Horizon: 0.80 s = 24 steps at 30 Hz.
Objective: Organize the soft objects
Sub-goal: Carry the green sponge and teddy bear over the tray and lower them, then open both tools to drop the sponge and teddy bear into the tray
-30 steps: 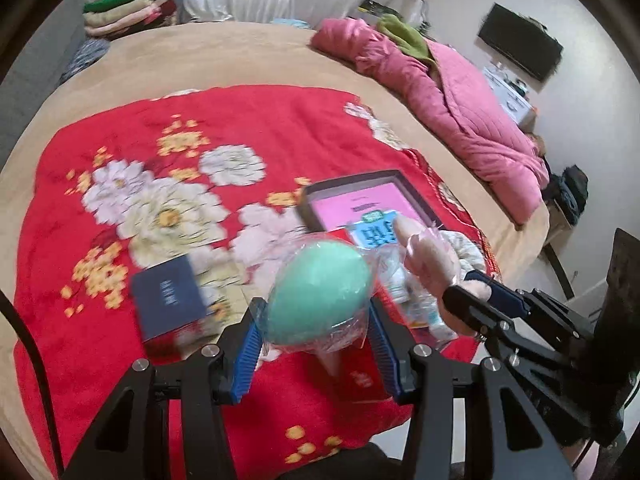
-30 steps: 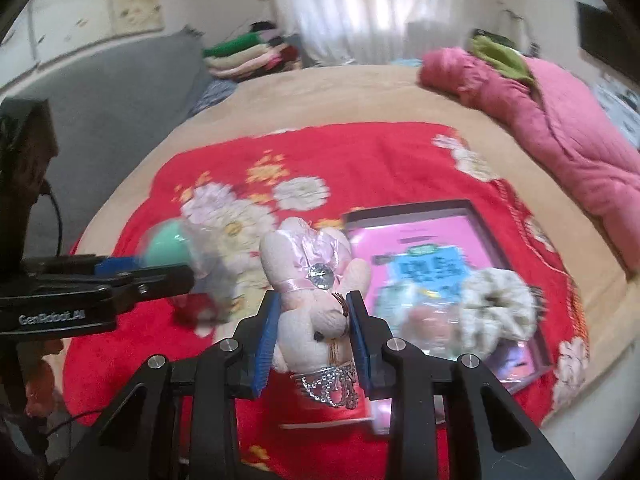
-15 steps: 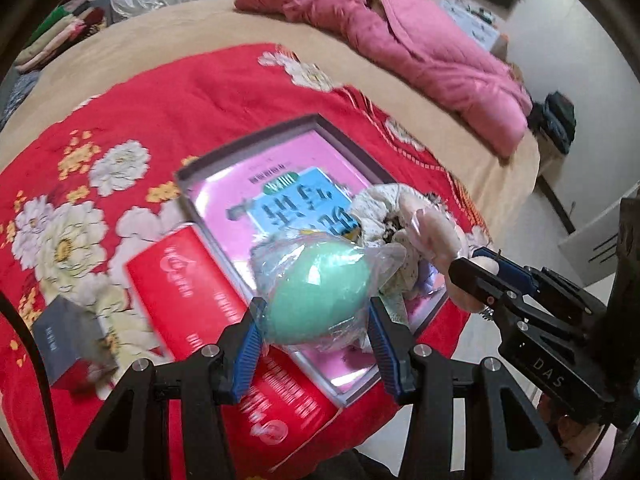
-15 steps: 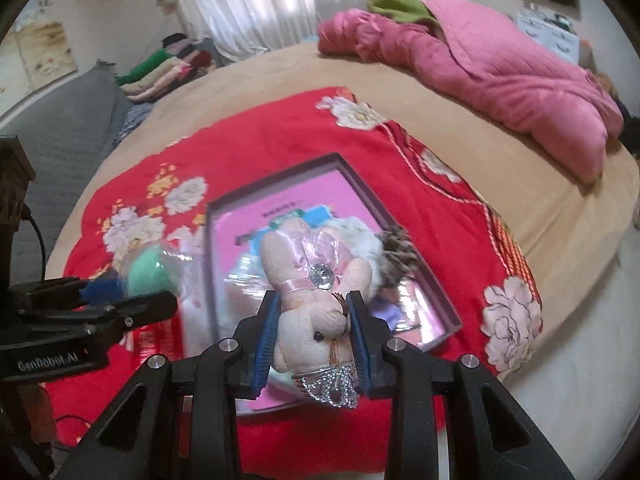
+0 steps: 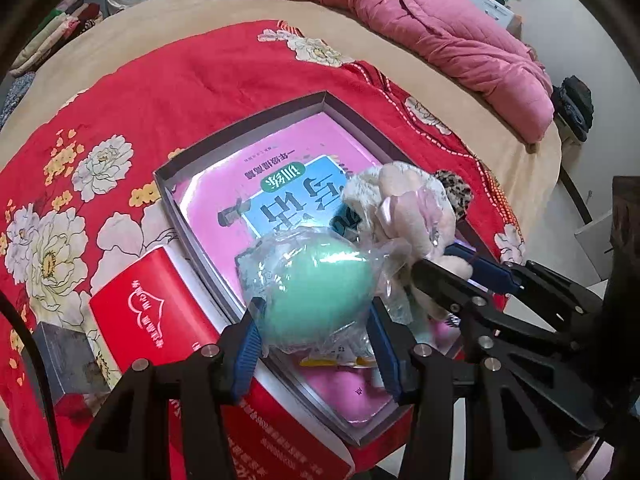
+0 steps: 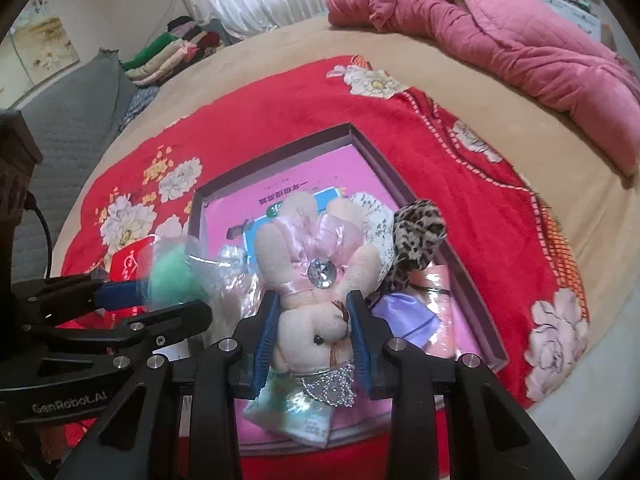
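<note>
- green egg-shaped sponge (image 5: 316,280) in clear wrap, clamped by the left gripper (image 5: 316,344), held above the shallow box (image 5: 256,120) on the red floral blanket (image 5: 180,80).
- plush bunny (image 6: 316,280) pinched by the right gripper (image 6: 314,344) over the same box, beside a leopard scrunchie (image 6: 420,232).

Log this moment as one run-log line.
left gripper: shut on green egg | right gripper: shut on plush bunny | both over open box

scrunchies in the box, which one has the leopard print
The leopard scrunchie, at the box's right edge beside the plush rabbit; the other scrunchie is pale and fluffy.
</note>
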Motion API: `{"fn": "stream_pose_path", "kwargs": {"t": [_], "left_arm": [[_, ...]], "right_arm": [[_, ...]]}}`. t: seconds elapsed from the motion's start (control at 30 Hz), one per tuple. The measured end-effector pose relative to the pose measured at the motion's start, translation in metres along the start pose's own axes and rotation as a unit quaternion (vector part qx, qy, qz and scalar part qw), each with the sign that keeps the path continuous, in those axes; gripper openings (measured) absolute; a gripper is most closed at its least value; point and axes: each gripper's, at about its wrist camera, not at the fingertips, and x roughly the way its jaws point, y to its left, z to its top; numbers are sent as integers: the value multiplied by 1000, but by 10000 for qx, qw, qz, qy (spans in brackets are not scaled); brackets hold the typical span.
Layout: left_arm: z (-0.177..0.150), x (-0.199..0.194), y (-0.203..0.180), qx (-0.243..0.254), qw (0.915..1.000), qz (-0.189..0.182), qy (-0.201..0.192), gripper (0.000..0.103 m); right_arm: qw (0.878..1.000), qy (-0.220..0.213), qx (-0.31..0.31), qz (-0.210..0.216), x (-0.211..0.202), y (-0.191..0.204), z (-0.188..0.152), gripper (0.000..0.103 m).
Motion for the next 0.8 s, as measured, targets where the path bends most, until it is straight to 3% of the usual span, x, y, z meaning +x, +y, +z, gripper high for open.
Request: {"fn": "stream_pose_path", "kwargs": {"t": [0.37, 0.47, 0.63, 0.8], "left_arm": [[-4, 6, 3, -73, 9999, -119, 78, 51], [-5, 3, 1, -6, 9999, -86, 52, 52], [-8, -1, 0, 5, 10000, -83, 30, 53], [-13, -6, 3, -54, 9999, -118, 8, 55]], "right_arm": [[9988, -136, 328, 336, -7, -11, 0, 44], [9985, -207, 357, 373, -14, -12, 0, 53], [9983, -273, 364, 356, -25, -12, 1, 60], [9990, -247, 299, 240, -30, -8, 1, 60]]}}
